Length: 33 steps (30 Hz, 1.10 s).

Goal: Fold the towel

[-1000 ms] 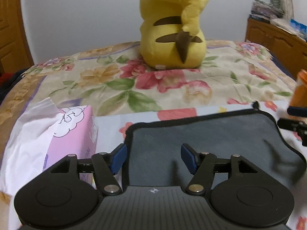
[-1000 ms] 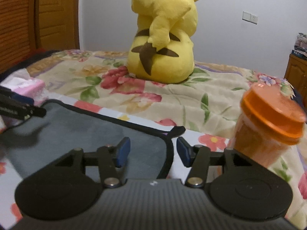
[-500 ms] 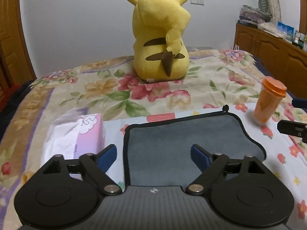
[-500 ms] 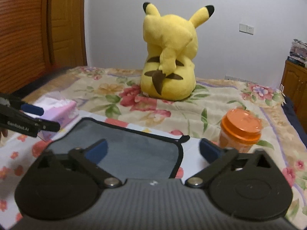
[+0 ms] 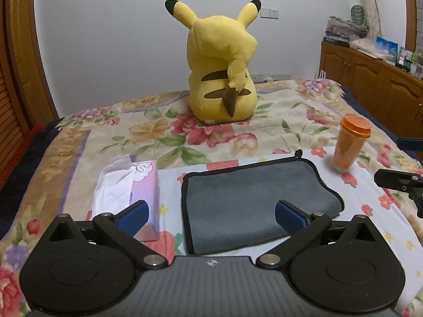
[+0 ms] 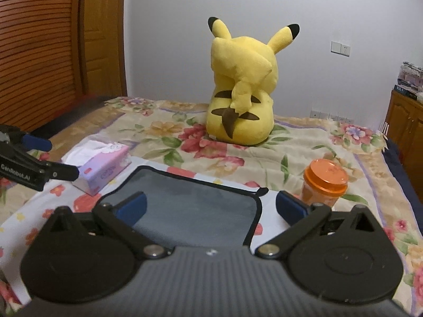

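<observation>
A grey towel (image 5: 253, 200) with black trim lies folded flat on the flowered bedspread; it also shows in the right wrist view (image 6: 190, 206). My left gripper (image 5: 211, 215) is open and empty, held above the towel's near edge. My right gripper (image 6: 211, 207) is open and empty, held above the towel's near right part. Each gripper shows at the edge of the other's view: the right one (image 5: 401, 182) and the left one (image 6: 34, 158).
A pink tissue box (image 5: 132, 187) lies left of the towel. An orange lidded cup (image 5: 349, 142) stands at its right. A yellow plush toy (image 5: 224, 71) sits behind. A wooden cabinet (image 5: 370, 79) is at the right, wooden doors (image 6: 53, 39) at the left.
Both grippers have opened wide and drawn back and up from the towel. The towel stays folded flat on the bed.
</observation>
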Tool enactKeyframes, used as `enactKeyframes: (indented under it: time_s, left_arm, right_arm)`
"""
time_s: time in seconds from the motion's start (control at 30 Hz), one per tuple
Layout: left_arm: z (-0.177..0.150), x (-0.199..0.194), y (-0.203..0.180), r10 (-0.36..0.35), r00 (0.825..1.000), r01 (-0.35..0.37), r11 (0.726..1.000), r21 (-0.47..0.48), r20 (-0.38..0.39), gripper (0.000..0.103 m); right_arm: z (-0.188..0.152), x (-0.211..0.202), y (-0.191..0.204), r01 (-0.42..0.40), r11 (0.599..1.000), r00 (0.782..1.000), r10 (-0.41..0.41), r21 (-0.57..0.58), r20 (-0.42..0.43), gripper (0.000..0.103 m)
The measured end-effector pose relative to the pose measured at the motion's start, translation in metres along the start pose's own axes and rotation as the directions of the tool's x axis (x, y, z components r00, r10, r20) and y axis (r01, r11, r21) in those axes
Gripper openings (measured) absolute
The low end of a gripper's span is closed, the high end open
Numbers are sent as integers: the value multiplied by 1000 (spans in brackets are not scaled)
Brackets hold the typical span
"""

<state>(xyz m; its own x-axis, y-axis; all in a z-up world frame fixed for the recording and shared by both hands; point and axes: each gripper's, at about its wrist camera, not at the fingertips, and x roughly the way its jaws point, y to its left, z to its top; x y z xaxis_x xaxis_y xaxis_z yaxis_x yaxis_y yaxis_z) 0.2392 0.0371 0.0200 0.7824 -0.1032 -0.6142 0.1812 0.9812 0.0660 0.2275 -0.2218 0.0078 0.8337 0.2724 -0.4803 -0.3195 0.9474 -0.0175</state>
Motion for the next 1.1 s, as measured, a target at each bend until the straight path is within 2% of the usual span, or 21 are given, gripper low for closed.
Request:
enactKeyframes:
  time_s: [0.27,0.47,0.67,1.1]
  left_arm:
    - [-7,-38,-15,-4,1000,4,1000,-9,28,103]
    - [-8,-62,-24,18,998,-17,1000,-13,52,103]
    - [-7,-86,-29,2,997,1,999,-34,72,103]
    - [-25,-126,-51,2,994,-1,1000,-8,109,103]
  right_arm:
    - [-2,-33,6,3,1000,1000,-4,19,22,103]
    - [0,-53,8,10,1000,999,-11,26,40,103]
    - [2,-75,11,18,1000,998,-19,20,59,103]
    - [-6,-106,21,4,999,997,-7,38,77,103]
